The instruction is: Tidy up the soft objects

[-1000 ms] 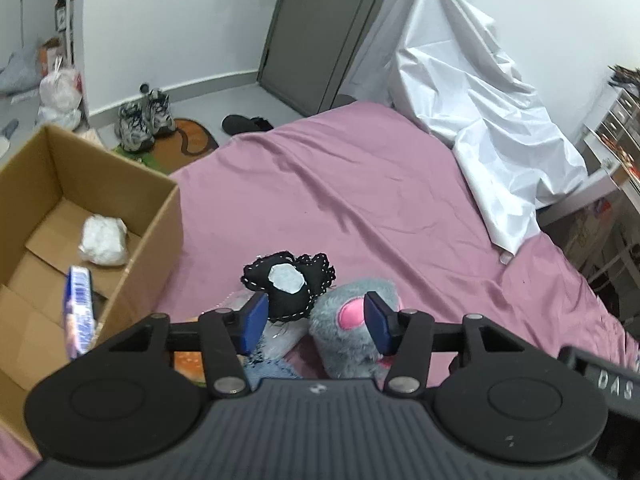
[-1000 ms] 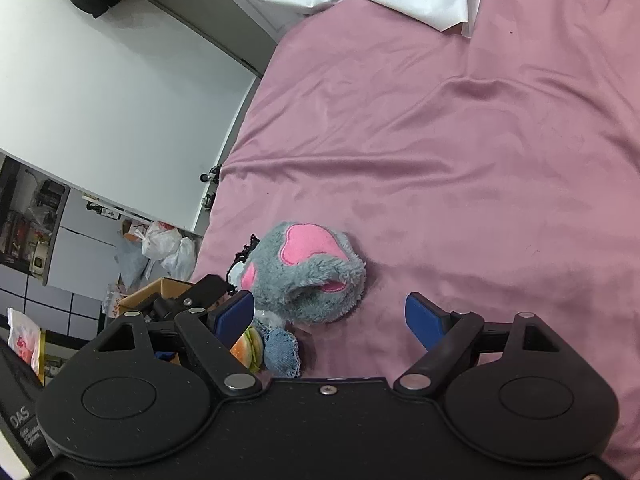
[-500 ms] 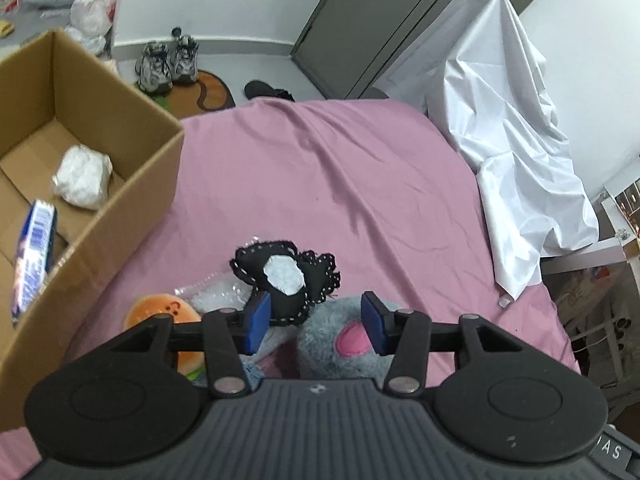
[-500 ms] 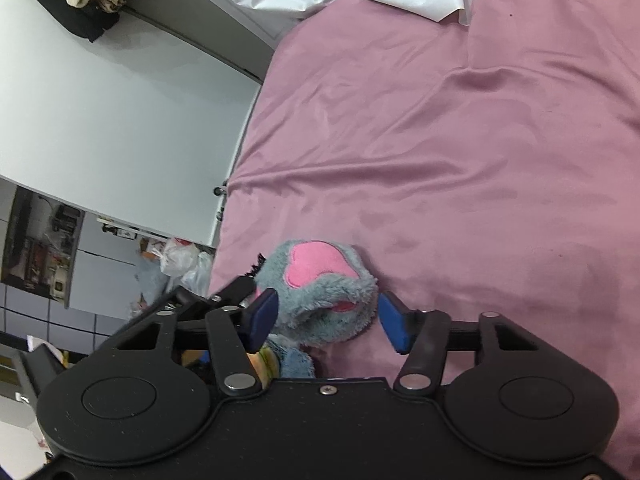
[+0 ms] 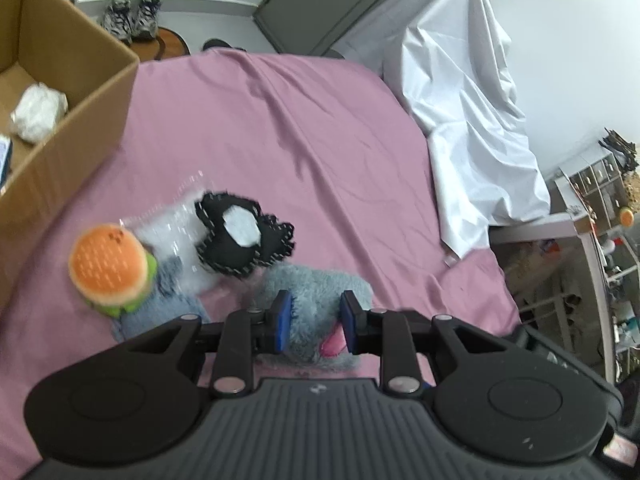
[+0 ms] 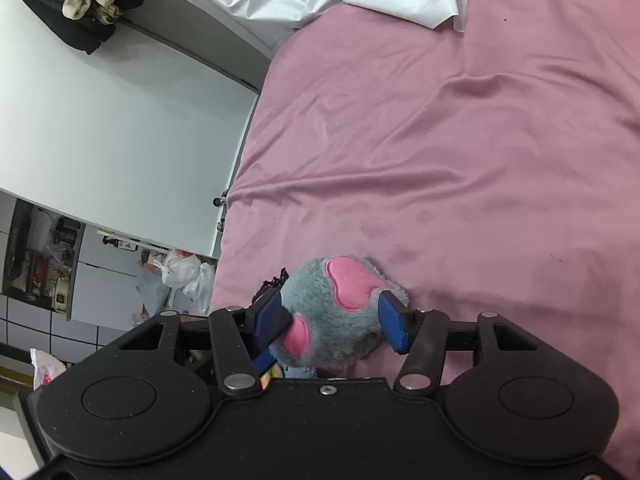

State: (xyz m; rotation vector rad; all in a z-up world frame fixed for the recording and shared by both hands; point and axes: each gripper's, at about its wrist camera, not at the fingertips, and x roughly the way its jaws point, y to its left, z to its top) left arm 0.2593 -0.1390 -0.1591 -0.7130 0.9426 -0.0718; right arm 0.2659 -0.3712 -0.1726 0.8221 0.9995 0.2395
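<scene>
Grey plush toy (image 6: 340, 312), lying on the pink bedsheet (image 6: 460, 168), is pinched by the left gripper (image 5: 314, 322), whose jaws have just been closing, and clamped by the right gripper (image 6: 332, 322).

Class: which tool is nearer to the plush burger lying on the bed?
Left. The left tool grips the grey plush toy, with the plush burger just off to its side. The right tool holds the toy's far side, farther away.
</scene>
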